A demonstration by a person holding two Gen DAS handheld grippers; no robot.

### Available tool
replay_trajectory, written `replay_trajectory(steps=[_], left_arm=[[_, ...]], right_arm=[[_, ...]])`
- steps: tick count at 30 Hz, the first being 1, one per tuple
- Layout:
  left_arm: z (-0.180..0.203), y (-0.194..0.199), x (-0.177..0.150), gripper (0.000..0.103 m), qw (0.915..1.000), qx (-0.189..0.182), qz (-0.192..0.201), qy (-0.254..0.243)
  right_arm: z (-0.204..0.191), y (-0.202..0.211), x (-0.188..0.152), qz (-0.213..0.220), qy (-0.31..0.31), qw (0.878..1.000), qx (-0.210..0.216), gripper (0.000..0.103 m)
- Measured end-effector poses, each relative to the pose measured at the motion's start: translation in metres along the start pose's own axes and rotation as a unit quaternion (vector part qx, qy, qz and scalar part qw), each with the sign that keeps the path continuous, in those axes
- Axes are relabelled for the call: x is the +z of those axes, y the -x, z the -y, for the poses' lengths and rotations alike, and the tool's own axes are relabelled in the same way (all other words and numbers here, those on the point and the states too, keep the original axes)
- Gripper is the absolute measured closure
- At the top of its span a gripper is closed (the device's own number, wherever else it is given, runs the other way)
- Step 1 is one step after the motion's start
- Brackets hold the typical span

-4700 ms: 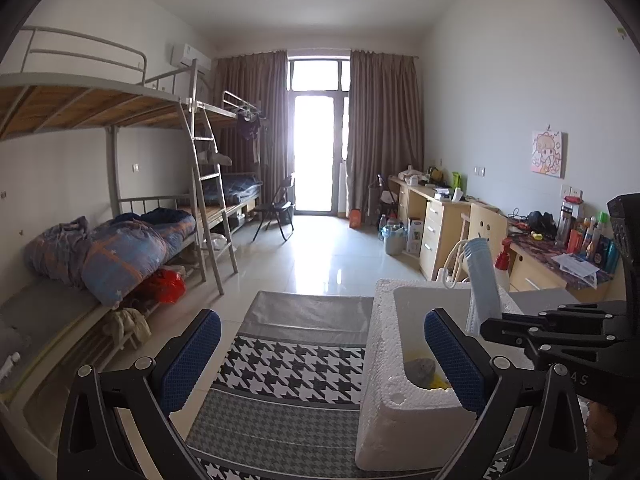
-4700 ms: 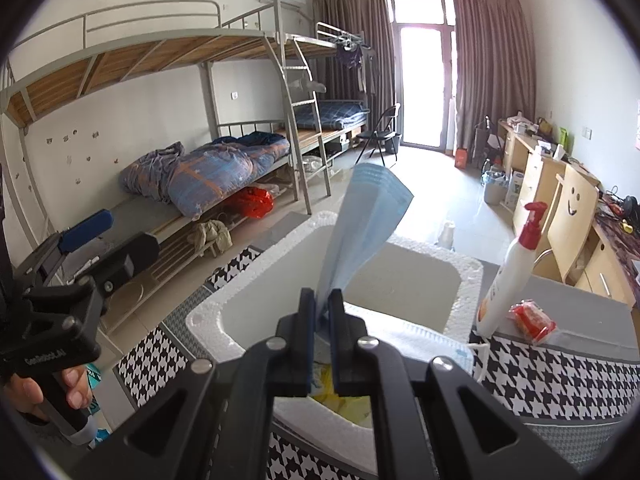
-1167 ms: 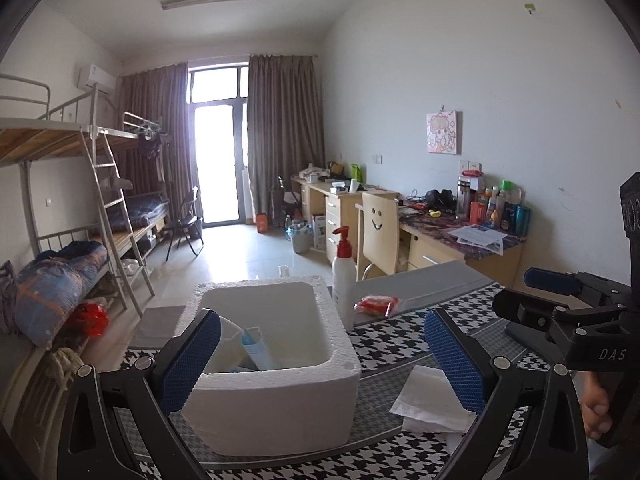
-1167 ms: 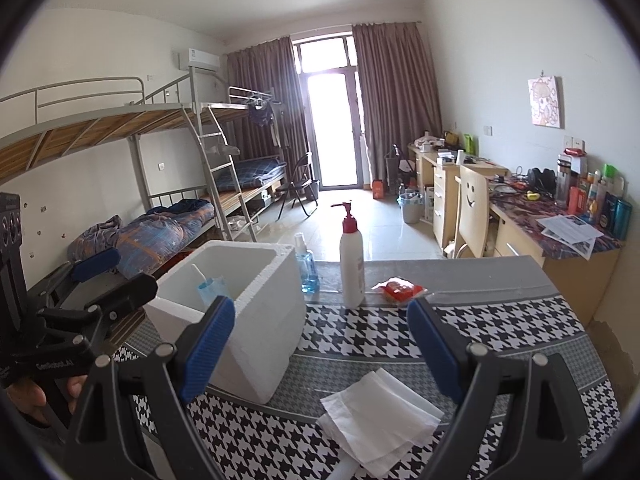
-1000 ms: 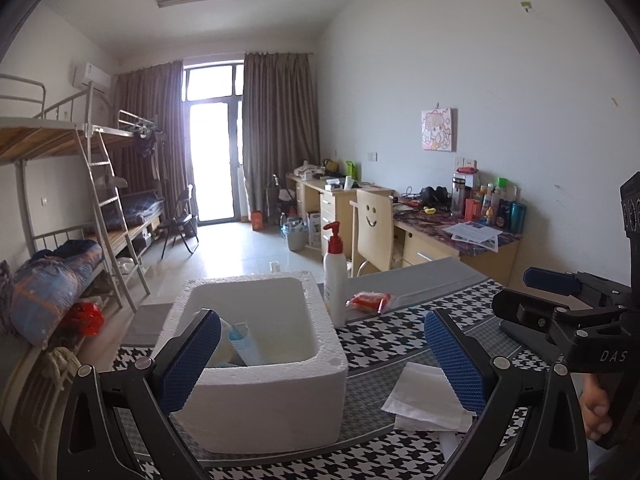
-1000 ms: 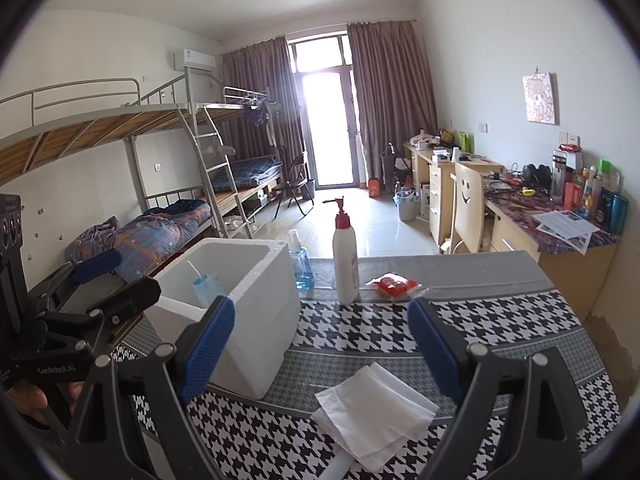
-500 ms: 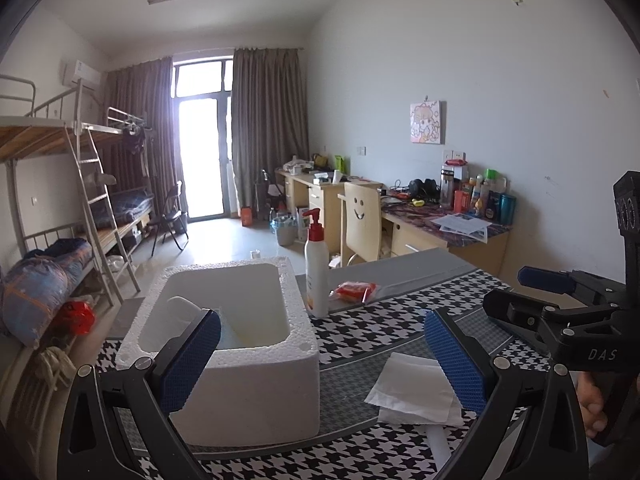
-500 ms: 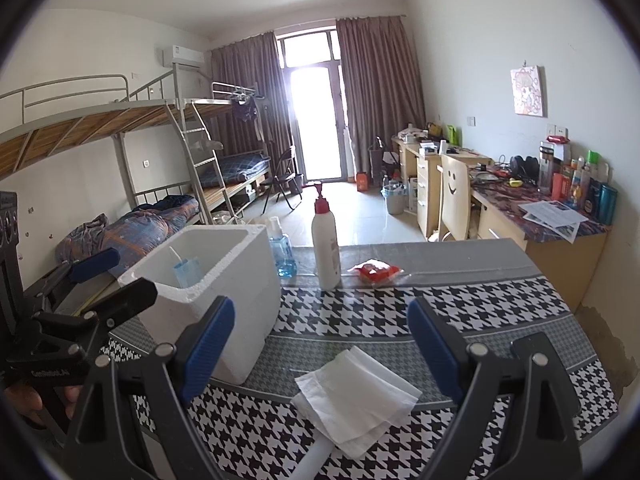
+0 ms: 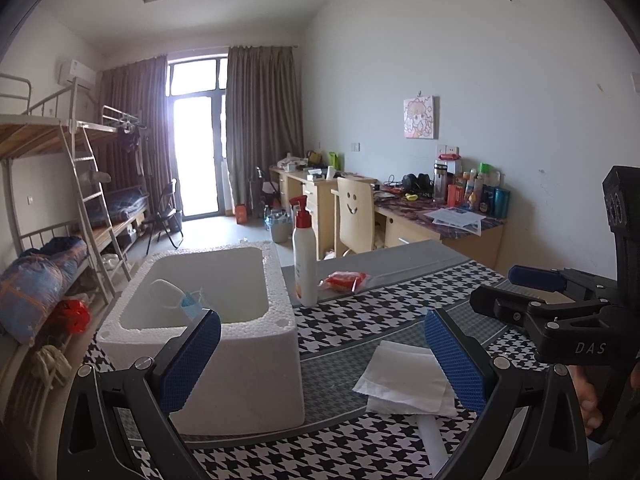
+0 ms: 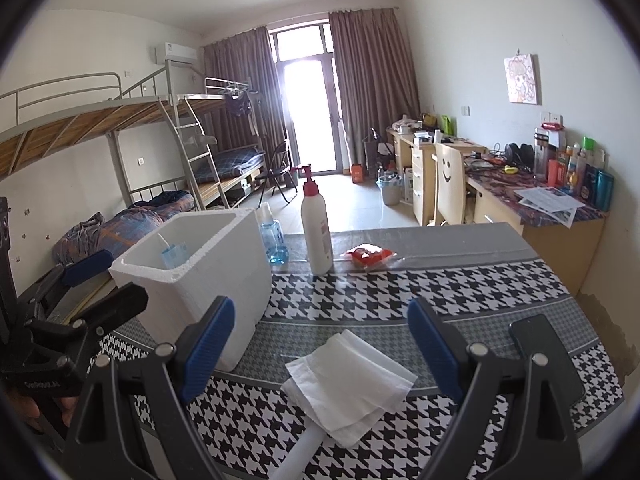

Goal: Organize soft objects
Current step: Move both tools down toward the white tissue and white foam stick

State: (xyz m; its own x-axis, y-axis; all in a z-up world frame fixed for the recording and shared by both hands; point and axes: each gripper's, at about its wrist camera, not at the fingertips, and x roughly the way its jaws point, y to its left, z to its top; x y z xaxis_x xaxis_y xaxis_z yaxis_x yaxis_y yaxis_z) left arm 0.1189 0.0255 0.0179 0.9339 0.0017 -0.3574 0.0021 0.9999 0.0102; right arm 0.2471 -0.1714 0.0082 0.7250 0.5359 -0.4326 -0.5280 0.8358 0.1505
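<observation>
Both claws wide open over the table, nothing in either one.

Going left to right from my right-hand camera: the left gripper (image 10: 96,276) hangs at the far left edge with its jaws spread and empty, just beside the white foam box (image 10: 224,264), which has a blue face mask (image 10: 174,255) sticking up inside it. Behind the box there's a small blue bottle (image 10: 274,238), then a tall white pump bottle (image 10: 316,228) and a red packet (image 10: 368,255) near the far edge of the houndstooth tablecloth (image 10: 460,284). The stack of white tissues (image 10: 348,376) lies near me, right between the spread blue pads of my right gripper (image 10: 320,344), not touched. A black phone (image 10: 544,352) sits on the right.
</observation>
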Motion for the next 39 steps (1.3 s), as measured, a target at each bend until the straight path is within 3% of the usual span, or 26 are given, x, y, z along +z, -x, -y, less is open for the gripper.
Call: replay_trajectory(steps=[39], left_arm=[[0.023, -0.032, -0.048, 0.001, 0.9968, -0.029, -0.074, -0.001]], right_arm=[[0.025, -0.029, -0.036, -0.072, -0.013, 0.997, -0.016, 0.012]])
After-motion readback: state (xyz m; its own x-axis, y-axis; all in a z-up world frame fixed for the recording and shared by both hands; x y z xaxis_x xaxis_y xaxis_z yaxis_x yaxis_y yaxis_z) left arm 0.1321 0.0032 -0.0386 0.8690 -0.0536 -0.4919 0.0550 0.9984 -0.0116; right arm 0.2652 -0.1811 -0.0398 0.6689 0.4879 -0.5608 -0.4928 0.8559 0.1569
